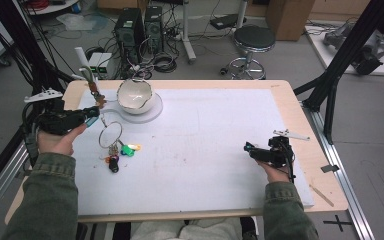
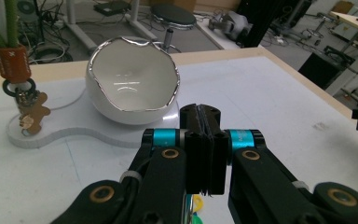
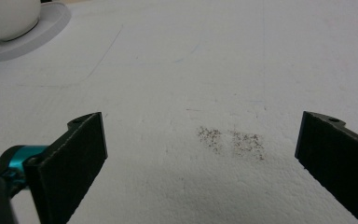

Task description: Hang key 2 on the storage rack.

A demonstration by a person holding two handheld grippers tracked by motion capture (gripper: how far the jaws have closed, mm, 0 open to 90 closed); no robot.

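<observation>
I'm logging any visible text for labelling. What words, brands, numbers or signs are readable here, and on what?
None can be read for certain.
Orange sleeve on the green stem: a small pale mark, perhaps an "X", too blurred to confirm.
Computer towers on the floor: any badges too small to read.
White bowl, its base and the key tags: no lettering visible.

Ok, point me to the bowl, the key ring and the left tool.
Bowl [image 2: 133, 77], left gripper view, inner wall.
Key ring [image 1: 110, 134], high view, gap inside the wire loop's rim.
Left tool [image 2: 204, 122], left gripper view, seam where its black jaws meet.
</observation>
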